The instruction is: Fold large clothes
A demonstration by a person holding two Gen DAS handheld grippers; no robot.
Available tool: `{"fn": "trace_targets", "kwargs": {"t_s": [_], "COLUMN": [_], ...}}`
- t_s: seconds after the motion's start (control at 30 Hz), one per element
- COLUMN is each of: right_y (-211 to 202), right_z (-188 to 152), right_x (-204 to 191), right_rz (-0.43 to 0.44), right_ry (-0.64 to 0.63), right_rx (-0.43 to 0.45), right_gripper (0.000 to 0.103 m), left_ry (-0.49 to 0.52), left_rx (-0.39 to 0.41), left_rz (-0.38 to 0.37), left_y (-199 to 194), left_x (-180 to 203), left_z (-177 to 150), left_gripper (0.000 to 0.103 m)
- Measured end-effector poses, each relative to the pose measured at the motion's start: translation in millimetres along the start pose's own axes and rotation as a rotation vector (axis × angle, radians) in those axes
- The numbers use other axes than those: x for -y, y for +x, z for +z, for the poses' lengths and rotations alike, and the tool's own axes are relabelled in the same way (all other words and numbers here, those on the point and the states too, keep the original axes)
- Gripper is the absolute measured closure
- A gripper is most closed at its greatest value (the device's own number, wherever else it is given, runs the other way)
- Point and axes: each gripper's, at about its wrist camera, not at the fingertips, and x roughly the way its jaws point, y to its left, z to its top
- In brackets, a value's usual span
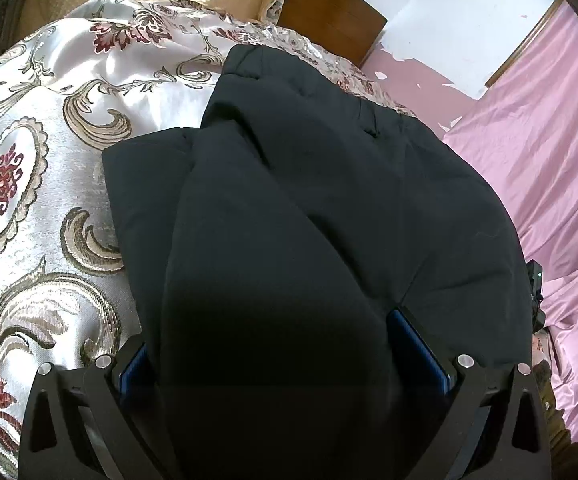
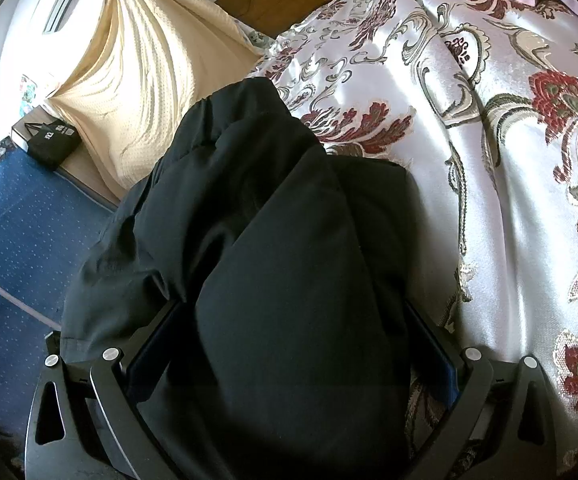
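Thick black jacket (image 1: pixel 309 216) bunches between the spread-looking jaws of both left gripper (image 1: pixel 285 344) and right gripper (image 2: pixel 293 340), pinched, over the floral bedspread (image 1: pixel 41 168); mid-fold, likely carrying the edge across next.

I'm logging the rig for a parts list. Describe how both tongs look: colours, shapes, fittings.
Both tongs are alike. The left tongs have matte black curved frames with slotted cut-outs, round silver bolt heads at the pivots, and blue ribbed pads lining the fingers. The right tongs show the same black frames and silver bolts; their pads look darker blue.
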Motion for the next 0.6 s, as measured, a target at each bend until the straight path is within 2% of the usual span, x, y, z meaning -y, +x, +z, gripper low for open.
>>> {"fn": "trace_targets", "kwargs": {"t_s": [0.23,0.33,0.4,0.47,0.5,0.53,0.57,0.6], "right_y": [0,0,4,7,6,4,1,-3], "right_z": [1,2,5,7,7,6,4,3], "right_x": [-2,-5,-8,-16,-20,-23,-27,-29], "right_rz": [-0.014,-0.023,-0.027,-0.040,-0.048,-0.046,-0.035,-0.029], "right_ry": [-0.002,0.017,0.026,0.012,0.005,0.001,0.002,0.006], "right_rx": [-0.010,-0.037,-0.076,-0.123,-0.129,-0.130,-0.126,-0.117], "right_gripper": [0.001,0.001,0.001,0.003,0.009,0.020,0.025,0.036], "left_ry": [-0.008,-0.025,-0.051,-0.067,-0.091,-0.113,-0.123,-0.129], "left_rx": [0.001,-0.008,-0.037,-0.067,-0.080,-0.084,-0.083,-0.084], "left_rz": [-0.006,0.024,0.036,0.055,0.071,0.088,0.102,0.130], "left_y": [1,-2,-4,-8,-12,-15,-17,-20], "left_x": [-2,-2,0,4,5,8,10,17], "left_z": [-1,-5,-3,1,3,5,5,6], "left_gripper": [0.000,0.003,0.015,0.036,0.042,0.051,0.059,0.062]}}
